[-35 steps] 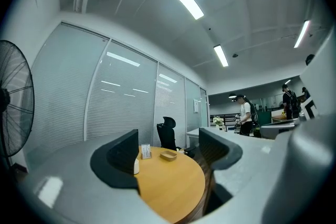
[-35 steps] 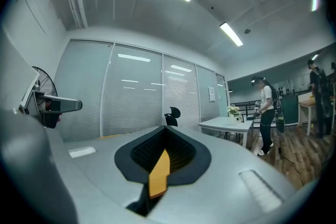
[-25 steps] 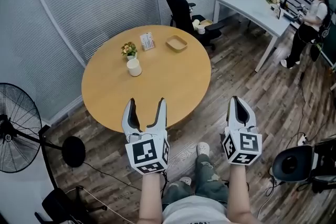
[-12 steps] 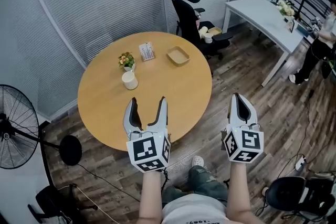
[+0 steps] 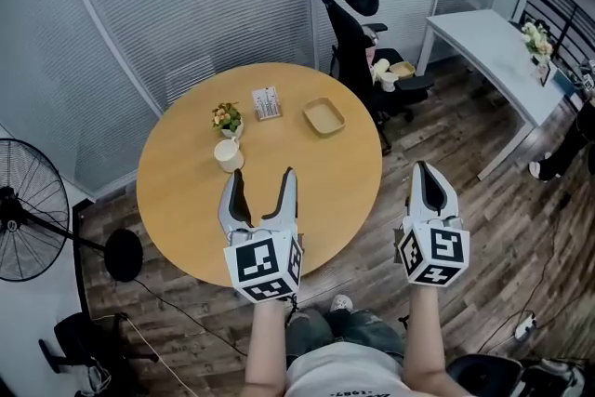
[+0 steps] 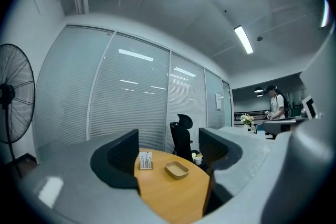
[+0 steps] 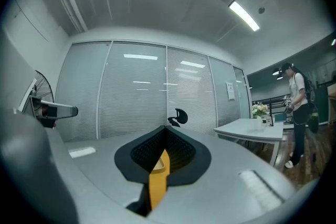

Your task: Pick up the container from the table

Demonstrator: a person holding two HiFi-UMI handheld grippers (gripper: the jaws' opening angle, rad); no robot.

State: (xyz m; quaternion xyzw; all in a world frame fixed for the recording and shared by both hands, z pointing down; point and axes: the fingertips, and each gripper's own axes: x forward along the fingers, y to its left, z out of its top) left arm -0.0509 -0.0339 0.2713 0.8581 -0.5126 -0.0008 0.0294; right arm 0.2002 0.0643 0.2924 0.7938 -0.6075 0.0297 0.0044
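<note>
The left gripper (image 5: 260, 179) hovers at the near edge of the round table (image 5: 177, 191), jaws spread and empty. The container (image 5: 324, 116), a shallow tray, sits at the table's far right. The right gripper (image 5: 425, 170) hangs beside the table, jaws pressed together.

A black fan (image 5: 23, 223) stands left, an office chair (image 5: 358, 37) and white desk (image 5: 483, 37) beyond.

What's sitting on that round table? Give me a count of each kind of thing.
Tray: 1
Cup: 1
Flower pot: 1
Card stand: 1
Total: 4
</note>
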